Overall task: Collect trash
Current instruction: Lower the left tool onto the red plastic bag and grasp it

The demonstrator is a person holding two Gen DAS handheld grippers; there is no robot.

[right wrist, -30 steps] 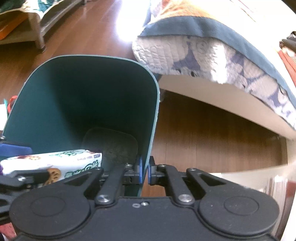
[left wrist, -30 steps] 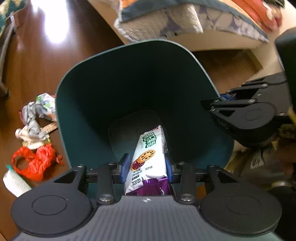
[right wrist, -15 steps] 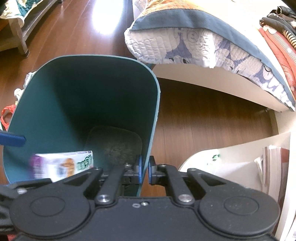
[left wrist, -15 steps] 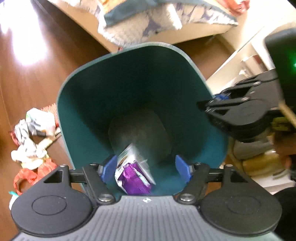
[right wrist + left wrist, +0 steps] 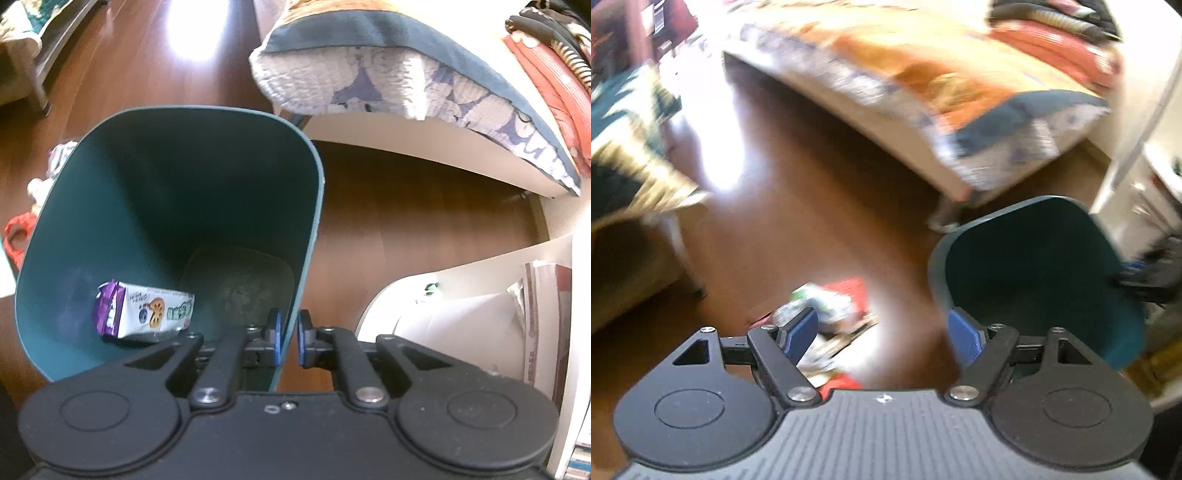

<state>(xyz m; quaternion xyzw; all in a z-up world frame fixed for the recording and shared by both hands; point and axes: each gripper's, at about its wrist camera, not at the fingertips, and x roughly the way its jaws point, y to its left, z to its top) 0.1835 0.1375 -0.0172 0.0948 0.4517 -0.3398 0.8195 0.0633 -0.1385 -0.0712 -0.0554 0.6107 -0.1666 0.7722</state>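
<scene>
The left wrist view is motion-blurred: the floor litter (image 5: 827, 317) blurs into unreadable shapes, and the left gripper's body hides its near part.

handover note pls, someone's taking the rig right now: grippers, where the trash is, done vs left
Left gripper: jaws opening, nothing between them, over the floor pile.
Right gripper: shut on the rim of the teal bin.
Done: the snack packet lies inside the bin.
Left: trash pile on the wood floor beside the bin, crumpled wrappers and red scraps; that view is blurred, so the count is unclear. Pick each piece and drop it in.
</scene>
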